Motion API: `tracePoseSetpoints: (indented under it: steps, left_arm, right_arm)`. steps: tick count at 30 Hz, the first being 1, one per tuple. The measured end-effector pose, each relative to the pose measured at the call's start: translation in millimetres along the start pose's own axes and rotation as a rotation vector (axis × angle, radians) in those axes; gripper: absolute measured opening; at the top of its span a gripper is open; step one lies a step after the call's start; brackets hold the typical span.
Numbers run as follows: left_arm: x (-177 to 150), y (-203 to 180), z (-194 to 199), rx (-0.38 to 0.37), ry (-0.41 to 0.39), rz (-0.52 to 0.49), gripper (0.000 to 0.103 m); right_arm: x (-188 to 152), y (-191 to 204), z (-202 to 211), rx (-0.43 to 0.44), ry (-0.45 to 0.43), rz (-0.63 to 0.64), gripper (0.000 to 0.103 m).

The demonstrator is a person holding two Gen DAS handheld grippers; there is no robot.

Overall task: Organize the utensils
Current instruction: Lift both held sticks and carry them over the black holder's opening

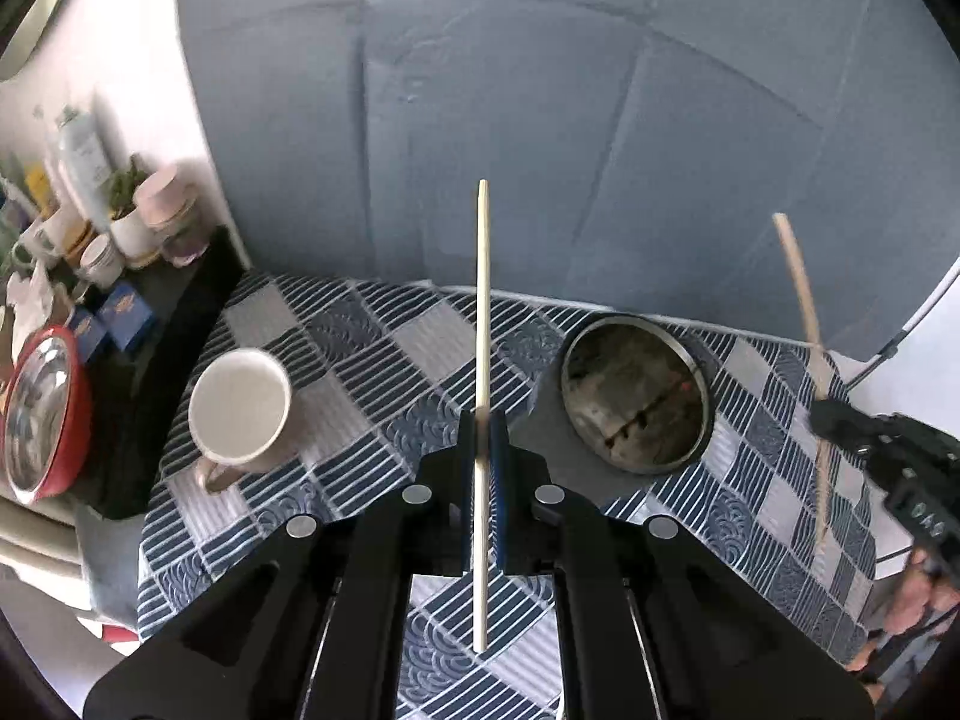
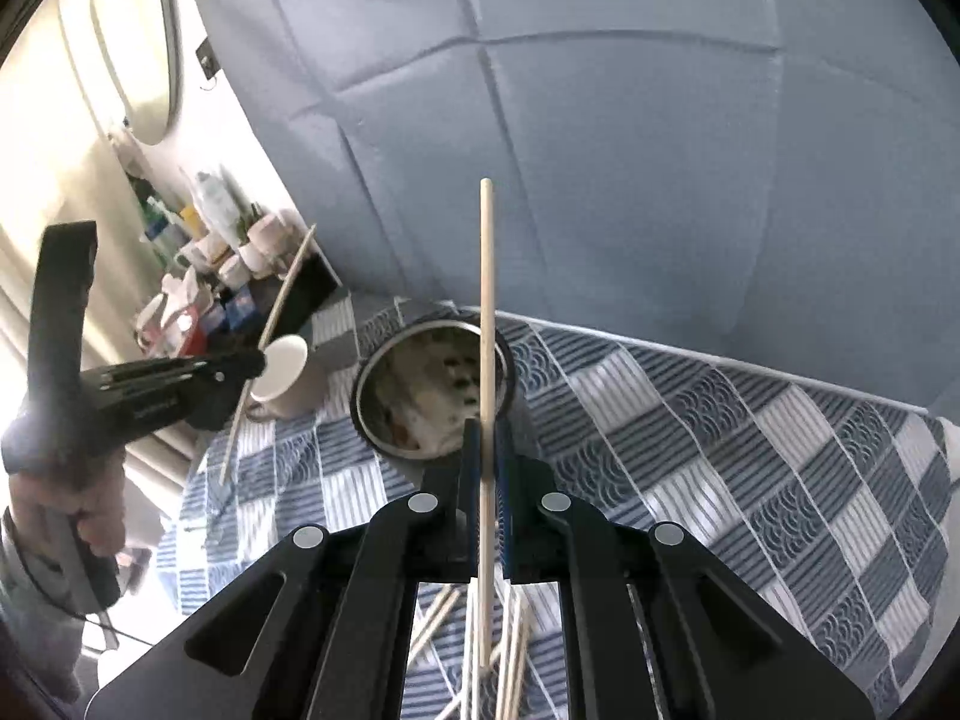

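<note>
Blue-white checked cloth (image 1: 360,348), white mug (image 1: 240,414), prob. steel-grey tin (image 1: 636,396), pale chopsticks (image 2: 480,660).

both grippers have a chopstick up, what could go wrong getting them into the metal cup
1. Each chopstick is pinched partway up with a long end standing free, so it may pivot in the left gripper or right gripper.
2. The metal cup stands loose on the tablecloth; a sideways poke could tip it.
3. The white mug stands near and could get knocked.
</note>
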State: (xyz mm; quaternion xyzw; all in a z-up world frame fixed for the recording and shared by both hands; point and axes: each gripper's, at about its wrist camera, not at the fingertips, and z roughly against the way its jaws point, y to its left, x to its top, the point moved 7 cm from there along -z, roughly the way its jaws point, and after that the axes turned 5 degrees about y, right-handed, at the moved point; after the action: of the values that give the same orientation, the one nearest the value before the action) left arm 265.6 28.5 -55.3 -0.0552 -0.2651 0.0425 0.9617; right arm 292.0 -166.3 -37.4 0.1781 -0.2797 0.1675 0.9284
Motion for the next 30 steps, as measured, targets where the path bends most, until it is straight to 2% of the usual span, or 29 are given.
tracePoseSetpoints:
  steps: [4,6,11,19,22,29,30]
  left_arm:
    - [19,-15,-7,-0.019,-0.004,-0.022,0.005]
    - [28,-23,-13,-0.008,0.001,-0.036,0.005]
    - [49,-39,-25,-0.039,0.010,-0.039,0.005]
    - [81,-59,-38,-0.119,-0.038,-0.017,0.005]
    - [87,-59,-45,-0.167,-0.057,0.018,0.005]
    - [81,-58,-66,-0.220,-0.125,0.030,0.005]
    - [80,-55,-71,-0.208,-0.130,0.029,0.005]
  right_arm:
    - [18,-1,-16,0.030,0.001,-0.026,0.005]
    - [26,-1,-23,0.030,0.000,-0.026,0.005]
    - [44,-1,-36,0.031,-0.032,-0.010,0.005]
    - [74,0,-51,0.089,-0.143,-0.025,0.005]
    - [79,2,-59,0.122,-0.173,-0.040,0.005]
    - [75,5,-81,0.173,-0.210,-0.059,0.005]
    - [73,5,-84,0.175,-0.210,-0.059,0.005]
